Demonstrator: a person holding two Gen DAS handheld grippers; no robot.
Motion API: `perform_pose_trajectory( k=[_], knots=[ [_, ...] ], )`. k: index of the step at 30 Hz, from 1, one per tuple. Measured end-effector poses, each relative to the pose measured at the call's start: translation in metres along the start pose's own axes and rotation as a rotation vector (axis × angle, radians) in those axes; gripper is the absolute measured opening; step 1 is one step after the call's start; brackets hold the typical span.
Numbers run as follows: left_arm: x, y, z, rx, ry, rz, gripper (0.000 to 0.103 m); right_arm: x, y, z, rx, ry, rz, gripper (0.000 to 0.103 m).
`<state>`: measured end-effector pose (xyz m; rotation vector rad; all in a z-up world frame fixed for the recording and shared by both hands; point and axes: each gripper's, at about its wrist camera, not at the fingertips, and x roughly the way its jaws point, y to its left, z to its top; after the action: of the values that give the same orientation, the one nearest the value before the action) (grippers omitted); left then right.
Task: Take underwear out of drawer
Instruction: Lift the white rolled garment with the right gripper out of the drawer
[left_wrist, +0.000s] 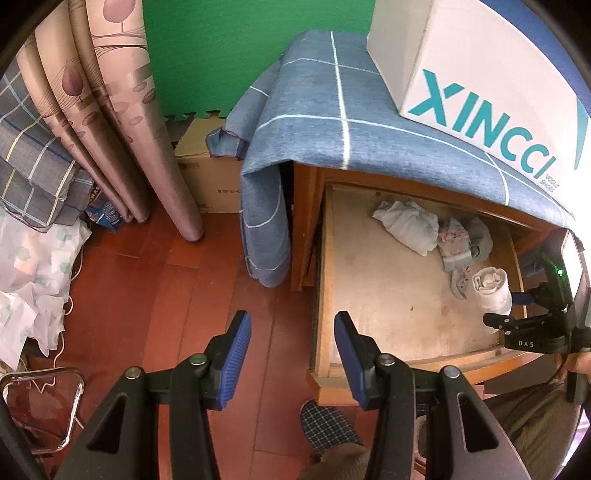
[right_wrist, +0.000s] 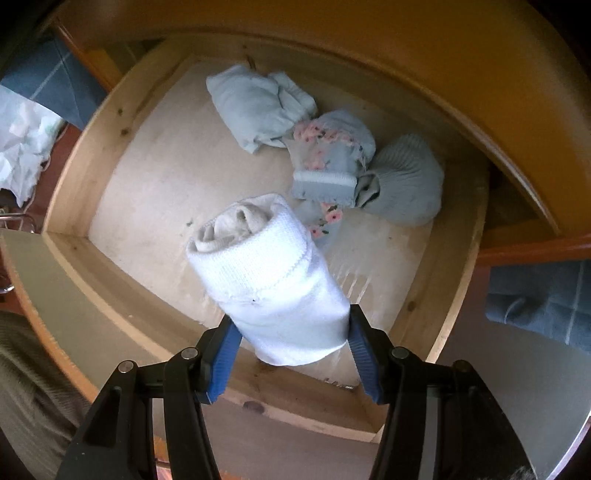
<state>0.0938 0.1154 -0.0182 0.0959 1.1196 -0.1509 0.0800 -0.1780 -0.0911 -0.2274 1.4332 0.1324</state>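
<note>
while pointing down over the open drawer (right_wrist: 74, 192), clamping right gripper (right_wrist: 291, 332) jaws on white rolled underwear (right_wrist: 269, 280), keeping left gripper (left_wrist: 292, 350) jaws apart, empty.

Your left wrist camera looks steeply down from beside the cabinet, over the left tool (left_wrist: 292, 354), taking in the red wooden floor (left_wrist: 147, 295), the curtain (left_wrist: 110, 110) and the open drawer (left_wrist: 388, 295) from its left front corner. It sits well back from the drawer, which fills only the right half of the view.

Your right wrist camera faces straight down into the same drawer (right_wrist: 74, 192) from close above, past the right tool (right_wrist: 291, 332), so the drawer floor fills most of the frame.

Both views share the drawer's inside and the rolled white bundle (left_wrist: 493, 290) (right_wrist: 266, 273); the left view also catches the right tool (left_wrist: 517, 306) at its right edge.
</note>
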Motion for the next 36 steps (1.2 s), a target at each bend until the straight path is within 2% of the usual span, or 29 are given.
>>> perform_pose_trajectory(
  k=[9, 14, 15, 24, 36],
  knots=[
    [0.0, -0.027, -0.005, 0.032, -0.013, -0.013, 0.048, -0.026, -0.002, -0.012, 0.039, -0.066, 0.026, 0.053],
    [0.003, -0.046, -0.009, 0.062, -0.017, -0.014, 0.048, -0.039, -0.002, -0.032, 0.065, -0.099, 0.036, 0.053],
    [0.004, -0.049, -0.01, 0.065, -0.018, -0.014, 0.048, -0.046, -0.003, -0.025, 0.07, -0.104, 0.039, 0.053],
    [0.02, -0.078, -0.014, 0.082, -0.001, -0.025, 0.048, -0.066, -0.016, -0.043, 0.149, -0.172, 0.069, 0.053],
    [0.038, -0.106, -0.028, 0.167, -0.014, 0.016, 0.048, -0.098, -0.023, -0.058, 0.248, -0.244, 0.097, 0.053]
  ],
)
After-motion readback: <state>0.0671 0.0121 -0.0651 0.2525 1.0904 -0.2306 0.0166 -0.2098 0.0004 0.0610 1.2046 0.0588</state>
